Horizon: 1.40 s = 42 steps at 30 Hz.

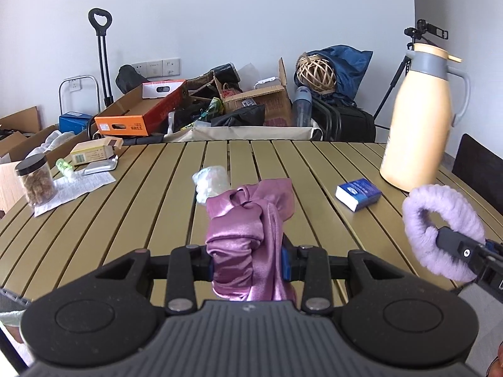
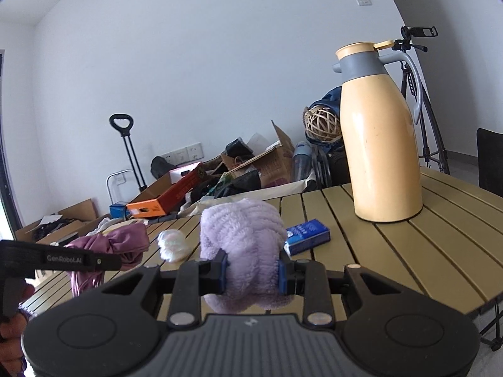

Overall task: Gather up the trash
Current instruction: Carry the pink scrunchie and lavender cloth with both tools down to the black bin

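A: What does the left claw [image 1: 248, 267] have?

B: Its blue pads are clamped on a shiny mauve satin scrunchie with a knotted bow [image 1: 248, 229]. The cloth bunches between the pads and hangs below them, lifted clear of the olive slatted table [image 1: 125, 220].

A: And the right claw [image 2: 253, 275]?

B: Pressed together on a fluffy lilac knitted hair ring [image 2: 243, 245]. From the left wrist view that ring reads as an open loop, with the claw's dark finger gripping its lower side, off to the right of the satin one and apart from it.

A: Anything left lying on the table?

B: A crumpled wad of iridescent white plastic wrap [image 1: 210, 182] sits on the slats just beyond the satin scrunchie. To its right lies a small blue and white tissue packet [image 1: 358, 193], and past that stands a tall cream thermos jug with a grey collar and handle [image 1: 421, 125], upright.

A: The far left corner?

B: A clear jar with a black lid and brown snacks inside [image 1: 34, 182] stands on a printed paper sheet [image 1: 75, 188]. Near it lie a small green and clear bottle [image 1: 64, 166] on its side, a silver foil pouch [image 1: 100, 166] and a pale yellow carton [image 1: 94, 154].

A: Beyond the table?

B: Cardboard boxes, among them a long orange one [image 1: 138, 116], bags and a woven rattan ball [image 1: 316, 73] piled against the white wall.
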### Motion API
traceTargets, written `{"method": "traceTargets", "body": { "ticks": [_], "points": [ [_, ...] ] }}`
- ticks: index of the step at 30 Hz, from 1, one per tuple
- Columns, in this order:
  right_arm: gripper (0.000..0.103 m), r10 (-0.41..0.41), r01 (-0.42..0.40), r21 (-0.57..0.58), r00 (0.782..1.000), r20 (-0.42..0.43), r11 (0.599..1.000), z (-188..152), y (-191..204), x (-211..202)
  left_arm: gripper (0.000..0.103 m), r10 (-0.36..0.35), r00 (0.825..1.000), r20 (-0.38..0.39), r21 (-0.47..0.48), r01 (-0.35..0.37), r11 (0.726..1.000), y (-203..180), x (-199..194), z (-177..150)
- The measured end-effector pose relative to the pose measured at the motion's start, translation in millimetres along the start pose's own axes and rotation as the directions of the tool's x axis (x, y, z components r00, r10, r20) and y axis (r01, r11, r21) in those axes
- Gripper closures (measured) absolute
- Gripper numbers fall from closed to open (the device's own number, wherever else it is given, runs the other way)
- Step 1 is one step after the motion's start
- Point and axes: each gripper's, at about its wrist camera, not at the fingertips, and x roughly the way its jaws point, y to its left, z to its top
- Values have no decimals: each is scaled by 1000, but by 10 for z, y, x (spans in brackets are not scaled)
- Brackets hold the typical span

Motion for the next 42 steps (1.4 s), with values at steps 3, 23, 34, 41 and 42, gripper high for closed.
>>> {"method": "traceTargets", "body": {
  "ticks": [3,23,34,41,42],
  "points": [
    [75,15,-15,-11,1000,-4,1000,-124,92,-152,67,-9,1000,3,-7,9,1000,51,-168,-119],
    [75,8,-8,3,971,-239,1000,-1116,249,-850,67,-46,998,-44,-14,46,999,331,-857,-980],
    [75,-20,27,15,935,-354,1000,-1452,274,-964,67,-38,987,-159,-4,38,999,387,-764,-1572],
    [75,-44,41,-15,909,-415,999,-1557,321,-951,67,-37,971,-236,-27,31,999,393,-646,-1866],
    [75,-45,41,-18,904,-424,999,-1578,333,-947,67,-38,967,-253,-28,32,999,378,-628,-1915]
  ]
}}
